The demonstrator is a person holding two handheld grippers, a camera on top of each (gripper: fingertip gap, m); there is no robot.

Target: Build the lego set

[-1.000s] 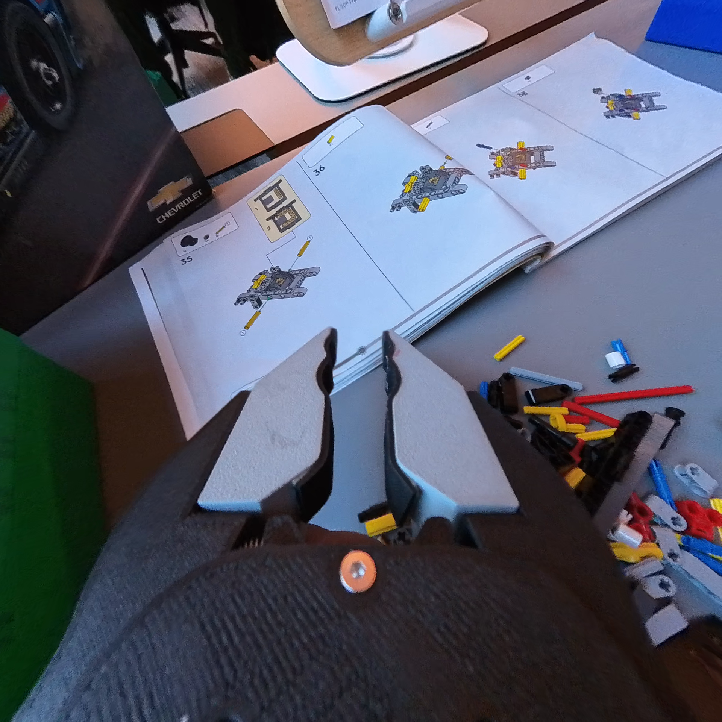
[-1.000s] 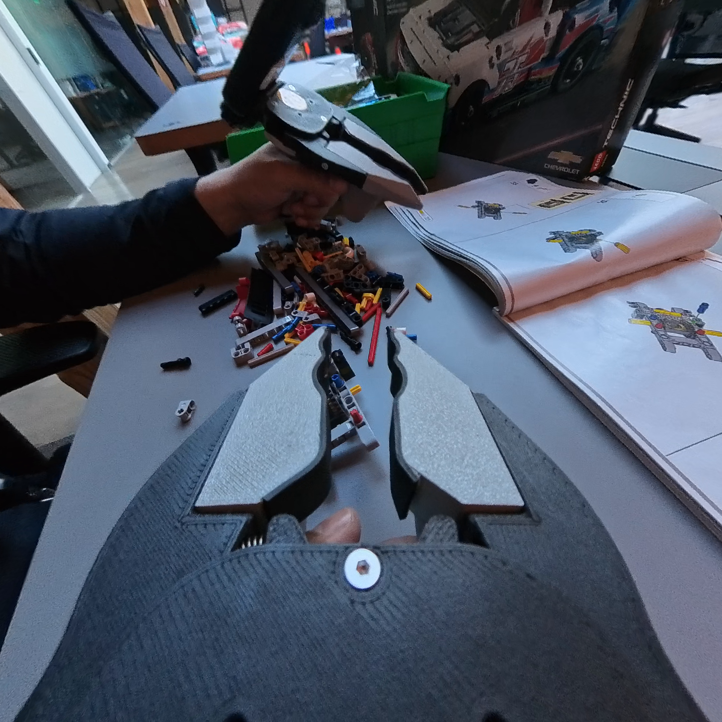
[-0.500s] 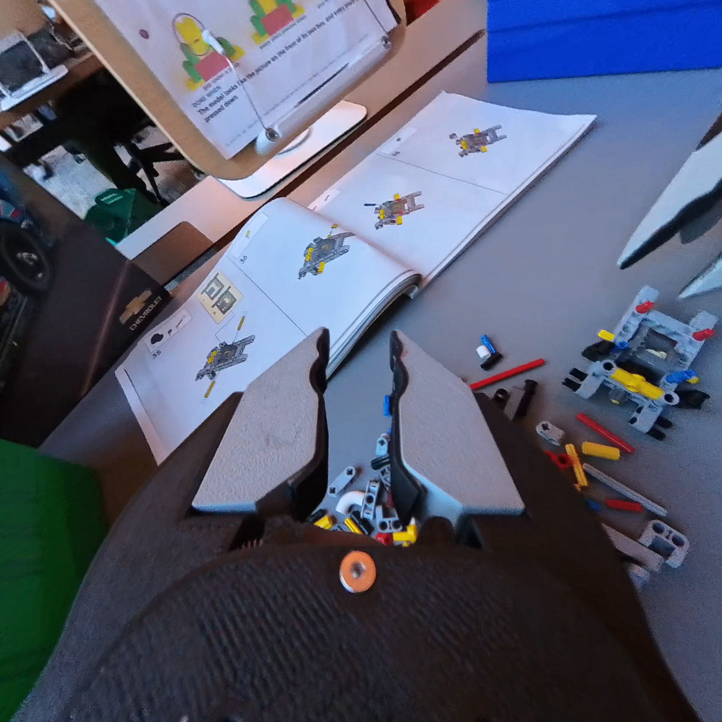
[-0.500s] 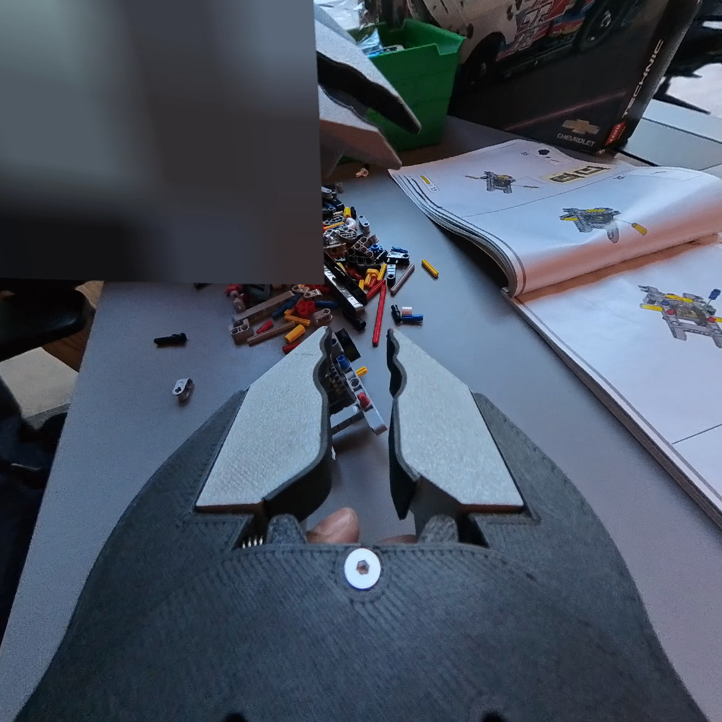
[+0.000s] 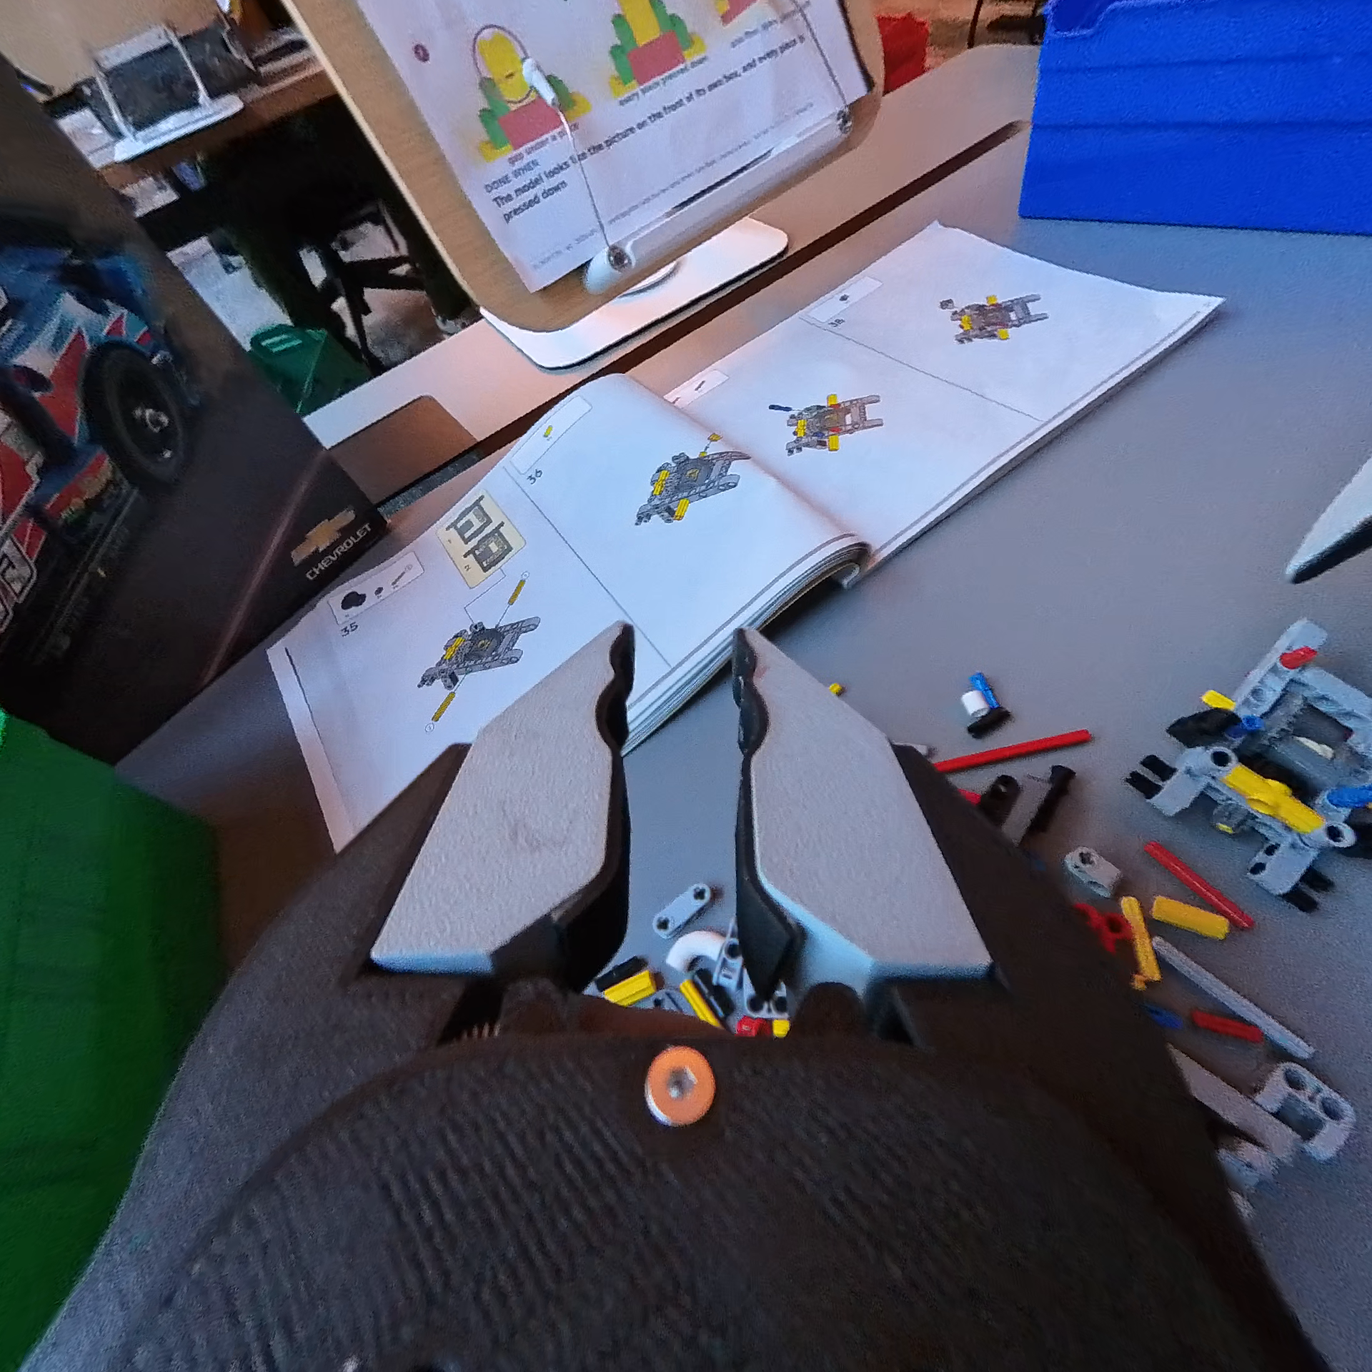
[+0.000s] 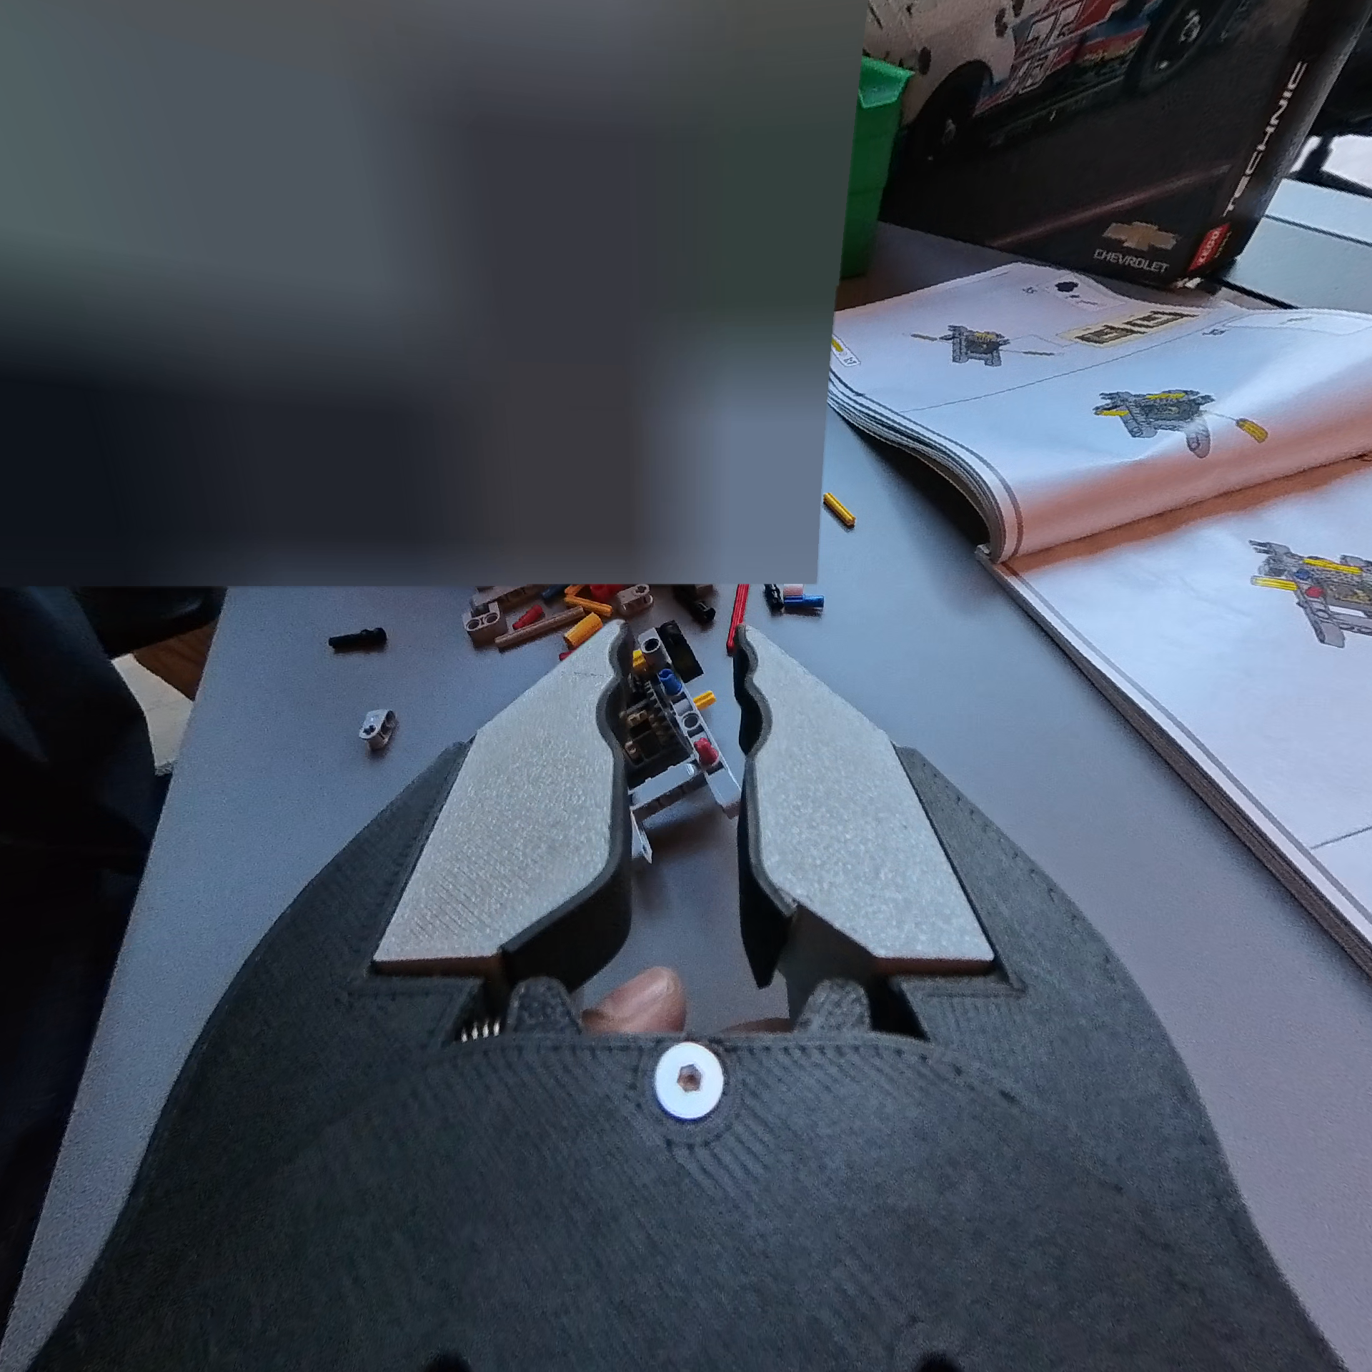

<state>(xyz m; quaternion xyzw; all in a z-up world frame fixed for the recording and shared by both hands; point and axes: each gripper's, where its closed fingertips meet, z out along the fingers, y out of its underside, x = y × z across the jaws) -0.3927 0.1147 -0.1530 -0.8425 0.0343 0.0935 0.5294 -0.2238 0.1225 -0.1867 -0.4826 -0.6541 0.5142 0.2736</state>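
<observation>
My left gripper (image 5: 683, 646) is open and empty. It hovers over the grey table (image 5: 1076, 594), near the edge of an open instruction booklet (image 5: 742, 482). Small loose building pieces (image 5: 690, 958) lie on the table below its jaws. A grey, yellow and black building-piece assembly (image 5: 1262, 787) lies on the table to its right. My right gripper (image 6: 679, 642) is open above that assembly (image 6: 668, 735), which shows through the gap between its fingers without touching the pads. One right fingertip (image 5: 1336, 534) shows in the left wrist view, clear of the assembly.
More loose pieces (image 5: 1188, 913) and a red axle (image 5: 1010, 750) are scattered on the table. A dark car-picture box (image 5: 148, 482), a green bin (image 5: 74, 965), a blue bin (image 5: 1203, 111) and a stand holding a printed sheet (image 5: 631, 111) surround the booklet. A blurred patch covers the upper left of the right wrist view. My hands' fingertips stand some 20 centimeters from each other.
My left gripper has risen and drawn back from the pile, so the stand and the assembly come into its view. Its jaws stay open and empty. My right gripper has barely moved.
</observation>
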